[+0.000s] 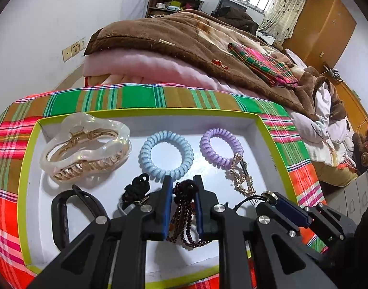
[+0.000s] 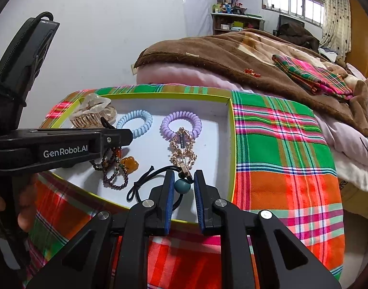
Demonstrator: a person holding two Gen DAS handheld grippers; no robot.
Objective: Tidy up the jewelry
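Observation:
A white tray with a lime-green rim [image 1: 145,112] [image 2: 160,95] lies on a plaid cloth. My left gripper [image 1: 182,185] [image 2: 130,134] is shut on a dark bead bracelet [image 1: 184,207] [image 2: 114,171] with an orange pendant [image 2: 130,165], low over the tray's near left part. My right gripper [image 2: 184,180] [image 1: 263,196] is shut on a black hair tie with a teal bead [image 2: 182,186] at the tray's near edge. In the tray lie a pearly claw clip [image 1: 87,149] [image 2: 92,110], a blue spiral hair tie [image 1: 166,136] [image 2: 145,126], a purple spiral hair tie [image 1: 205,144] [image 2: 169,126] and a gold hair clip [image 1: 240,180] [image 2: 182,149].
A black knotted cord [image 1: 136,187] and a black clip [image 1: 63,216] also lie in the tray. The plaid cloth [image 2: 280,168] covers the bed's end. Behind it are a pink blanket [image 1: 145,69], a brown blanket [image 1: 179,41] and a folded plaid cloth [image 1: 263,65]. A hand [image 2: 22,216] holds the left gripper.

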